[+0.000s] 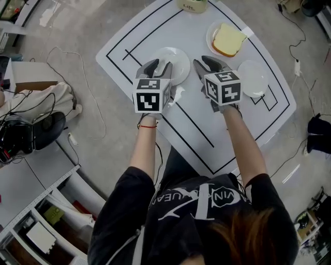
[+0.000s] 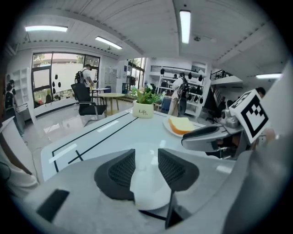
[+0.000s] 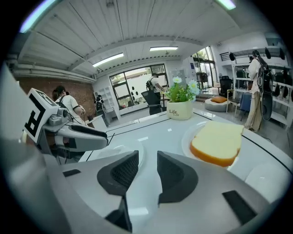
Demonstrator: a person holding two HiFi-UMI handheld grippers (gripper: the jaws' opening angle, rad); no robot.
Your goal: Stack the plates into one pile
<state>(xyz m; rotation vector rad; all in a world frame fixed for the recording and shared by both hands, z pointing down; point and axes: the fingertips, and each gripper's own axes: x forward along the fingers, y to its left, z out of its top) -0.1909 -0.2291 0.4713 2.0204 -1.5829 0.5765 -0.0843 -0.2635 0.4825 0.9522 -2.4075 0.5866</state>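
Three white plates lie on the white table (image 1: pixel 196 124). An empty plate (image 1: pixel 178 58) sits at the left, and my left gripper (image 1: pixel 158 68) hovers over its near rim with jaws open; in the left gripper view that plate (image 2: pixel 149 187) shows through the gap, untouched. A plate (image 1: pixel 212 32) carrying a yellow bread slice (image 1: pixel 227 40) is at the back right. A smaller empty plate (image 1: pixel 252 78) lies right of my right gripper (image 1: pixel 209 64), which is open over bare table with nothing between its jaws (image 3: pixel 147 171). The bread slice (image 3: pixel 219 144) is ahead and to its right.
A white plant pot (image 1: pixel 193 5) stands at the table's far edge, seen also as the pot (image 3: pixel 179 109) in the right gripper view. Black lines cross the tabletop. Cables, a bag (image 1: pixel 36 129) and shelves (image 1: pixel 36 227) lie on the floor to the left.
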